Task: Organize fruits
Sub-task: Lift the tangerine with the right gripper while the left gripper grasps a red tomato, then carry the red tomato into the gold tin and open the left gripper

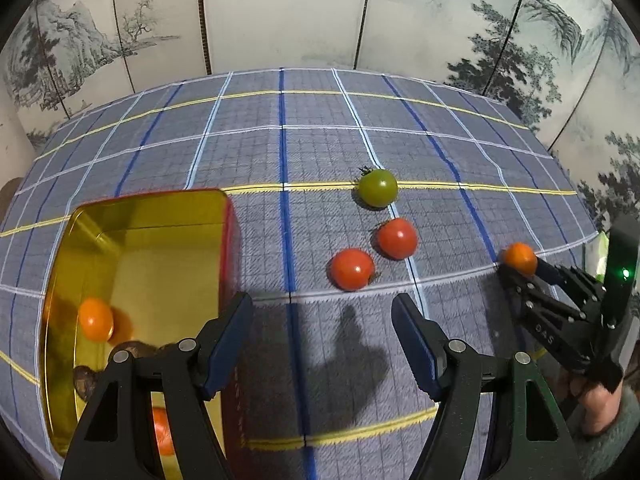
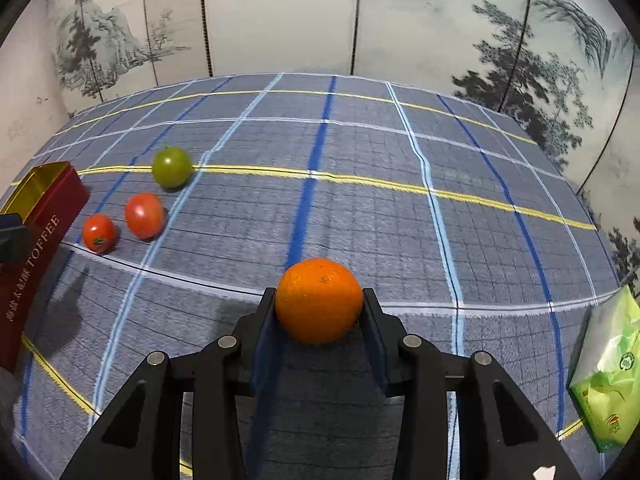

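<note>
Reading "TOFFEE" on red tin (image 2: 38,240); right gripper (image 2: 319,308) clamping orange (image 2: 319,300).

Home-like setting: plaid-clothed table (image 2: 360,208) before a landscape-painted folding screen (image 2: 280,16).

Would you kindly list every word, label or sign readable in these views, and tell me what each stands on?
"TOFFEE": gold letters on the red side of the tin.
Chinese characters beside it on the same side: too blurred to read.
"DAS": faint letters on the right hand-held gripper, seen from the left wrist view; uncertain.
Round logos on the green packet: too small to read.
</note>
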Demonstrator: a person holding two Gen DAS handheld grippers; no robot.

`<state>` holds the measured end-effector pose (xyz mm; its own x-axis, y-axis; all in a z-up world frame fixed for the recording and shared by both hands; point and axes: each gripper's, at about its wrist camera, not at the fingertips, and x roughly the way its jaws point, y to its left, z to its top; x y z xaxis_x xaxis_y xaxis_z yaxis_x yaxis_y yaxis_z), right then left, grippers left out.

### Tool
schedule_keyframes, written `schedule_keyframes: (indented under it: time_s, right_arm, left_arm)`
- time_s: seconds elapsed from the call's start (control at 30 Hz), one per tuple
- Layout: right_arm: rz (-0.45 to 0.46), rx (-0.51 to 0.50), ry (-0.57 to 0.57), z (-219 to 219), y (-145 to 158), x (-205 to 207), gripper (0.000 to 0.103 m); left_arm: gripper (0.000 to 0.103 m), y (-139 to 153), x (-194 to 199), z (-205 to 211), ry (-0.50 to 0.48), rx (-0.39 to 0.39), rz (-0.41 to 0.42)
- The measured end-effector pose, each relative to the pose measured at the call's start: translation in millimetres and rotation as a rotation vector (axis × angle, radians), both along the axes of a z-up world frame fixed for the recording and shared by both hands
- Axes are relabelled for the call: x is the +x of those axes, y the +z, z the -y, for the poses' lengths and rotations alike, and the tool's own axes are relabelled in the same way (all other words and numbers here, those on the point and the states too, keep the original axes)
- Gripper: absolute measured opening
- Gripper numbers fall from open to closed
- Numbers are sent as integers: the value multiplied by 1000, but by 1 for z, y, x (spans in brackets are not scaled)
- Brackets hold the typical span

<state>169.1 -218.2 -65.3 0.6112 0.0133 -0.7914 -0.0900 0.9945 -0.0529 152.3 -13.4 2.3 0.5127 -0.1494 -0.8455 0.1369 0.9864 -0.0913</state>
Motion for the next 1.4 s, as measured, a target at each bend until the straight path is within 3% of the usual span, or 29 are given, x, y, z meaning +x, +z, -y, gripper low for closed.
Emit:
schedule_keyframes:
  time_s: [0.13, 0.4, 0.83, 0.97, 1.4]
  right_arm:
    - [5, 23, -5, 7, -3, 2, 37]
    - [4, 47, -4, 11, -4, 2, 38]
    - [4, 63, -3, 11, -3, 2, 38]
    - [4, 64, -3, 11, -3, 2, 38]
    - [3, 57, -3, 10, -4, 2, 38]
  left_arm:
    - [70, -4, 10, 7, -7, 2, -12]
    - [53, -19, 30, 23, -24, -19, -62]
    - [40, -48, 58, 30, -3, -41, -139]
    - [35, -48, 55, 32, -16, -22, -128]
    - [34, -22, 28, 28, -40, -19, -84]
